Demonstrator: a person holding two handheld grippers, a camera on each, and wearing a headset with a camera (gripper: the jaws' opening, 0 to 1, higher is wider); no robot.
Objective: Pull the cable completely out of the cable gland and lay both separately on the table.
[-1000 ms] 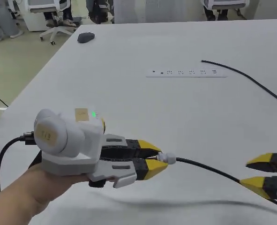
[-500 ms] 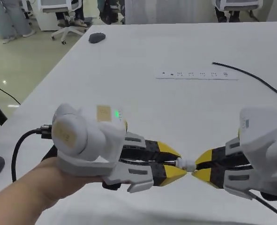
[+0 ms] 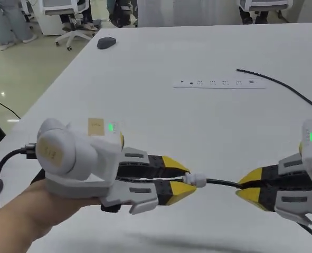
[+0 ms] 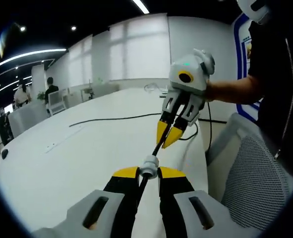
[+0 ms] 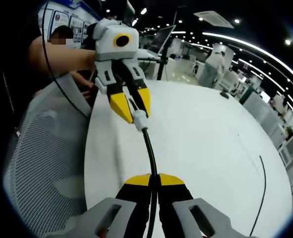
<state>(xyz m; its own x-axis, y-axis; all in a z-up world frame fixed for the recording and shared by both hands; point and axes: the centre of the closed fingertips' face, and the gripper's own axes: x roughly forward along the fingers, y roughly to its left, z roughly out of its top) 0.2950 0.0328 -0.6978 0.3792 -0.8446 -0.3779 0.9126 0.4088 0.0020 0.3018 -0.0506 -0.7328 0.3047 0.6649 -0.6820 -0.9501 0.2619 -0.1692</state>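
Note:
Above the white table (image 3: 145, 105), my left gripper (image 3: 190, 182) is shut on the small white cable gland (image 3: 196, 181), which juts from its yellow tips. A black cable (image 3: 221, 183) runs from the gland rightwards into my right gripper (image 3: 241, 188), whose jaws are shut on it. In the left gripper view the gland (image 4: 148, 165) sits between my own tips (image 4: 148, 172), with the cable (image 4: 158, 147) leading up to the right gripper (image 4: 166, 141). The right gripper view shows the cable (image 5: 148, 148) between my own jaws (image 5: 153, 177), reaching the gland (image 5: 139, 120) in the left gripper (image 5: 136, 116).
A white power strip (image 3: 219, 83) lies further back on the table, with a second black cable (image 3: 282, 89) trailing right of it. A dark mouse (image 3: 106, 42) sits at the far left corner. The table's left edge drops to the floor; office chairs (image 3: 66, 21) stand beyond.
The right gripper came in from the right, shut on the cable close to the gland, then drew back to the right, so a short stretch of cable now shows between the grippers.

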